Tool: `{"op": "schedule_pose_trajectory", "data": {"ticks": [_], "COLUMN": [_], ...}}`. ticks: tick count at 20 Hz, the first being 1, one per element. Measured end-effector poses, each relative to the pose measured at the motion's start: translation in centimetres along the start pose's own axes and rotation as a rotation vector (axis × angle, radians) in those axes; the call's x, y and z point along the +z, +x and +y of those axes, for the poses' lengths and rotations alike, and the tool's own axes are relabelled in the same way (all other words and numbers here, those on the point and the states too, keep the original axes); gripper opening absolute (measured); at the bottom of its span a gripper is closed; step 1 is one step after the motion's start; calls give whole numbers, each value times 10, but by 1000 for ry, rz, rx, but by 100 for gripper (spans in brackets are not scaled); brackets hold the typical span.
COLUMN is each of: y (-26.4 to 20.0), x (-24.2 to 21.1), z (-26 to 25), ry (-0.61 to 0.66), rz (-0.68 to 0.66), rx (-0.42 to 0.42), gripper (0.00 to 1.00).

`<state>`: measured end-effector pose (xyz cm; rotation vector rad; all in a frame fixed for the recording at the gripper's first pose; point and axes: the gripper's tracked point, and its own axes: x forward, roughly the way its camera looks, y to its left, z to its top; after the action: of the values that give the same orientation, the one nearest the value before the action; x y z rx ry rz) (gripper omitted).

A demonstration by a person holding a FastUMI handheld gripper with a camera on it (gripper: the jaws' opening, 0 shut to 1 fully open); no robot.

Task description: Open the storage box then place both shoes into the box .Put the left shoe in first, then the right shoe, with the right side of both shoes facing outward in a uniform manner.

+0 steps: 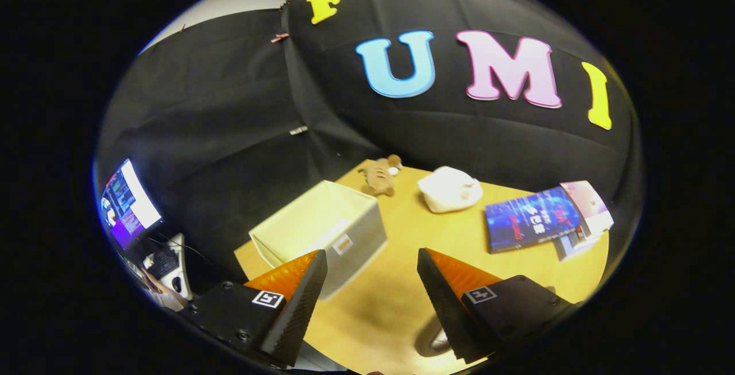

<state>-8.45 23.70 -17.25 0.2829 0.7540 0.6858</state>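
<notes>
The storage box [321,228] is a pale fabric cube with a cream top and a grey front bearing a small label. It stands on the yellow wooden table [402,231], just ahead of my left finger, and its lid looks shut. My gripper [372,253] is held above the table, tilted, open, with nothing between its fingers. A dark rounded thing with a pale inside [437,340] peeks out low beside the right finger; I cannot tell whether it is a shoe.
A brown plush toy [379,176] lies at the table's far edge and a white soft lump [451,189] sits to its right. Stacked books [540,218] lie beyond the right finger. A lit monitor [127,203] and a keyboard [163,263] stand off the table beyond the box.
</notes>
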Motion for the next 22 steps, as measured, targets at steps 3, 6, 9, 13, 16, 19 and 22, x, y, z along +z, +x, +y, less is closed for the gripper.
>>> {"op": "schedule_pose_trajectory", "data": {"ticks": [3,6,9,13,16,19,22], "y": [0,8,10,27,40,56,69], "x": [-52,-96,-129,-155,-164,-165,-174], "z": [-46,-88,-129,-163,-181,-191,-197], "ry": [18,39,31,15,-6,-18,-3], "rz": [72,147,206,274,301,300,323], "rx": [-108,-221,-321,-398,-440,-463,-484], "gripper": [98,98,98,95,83,67,59]}}
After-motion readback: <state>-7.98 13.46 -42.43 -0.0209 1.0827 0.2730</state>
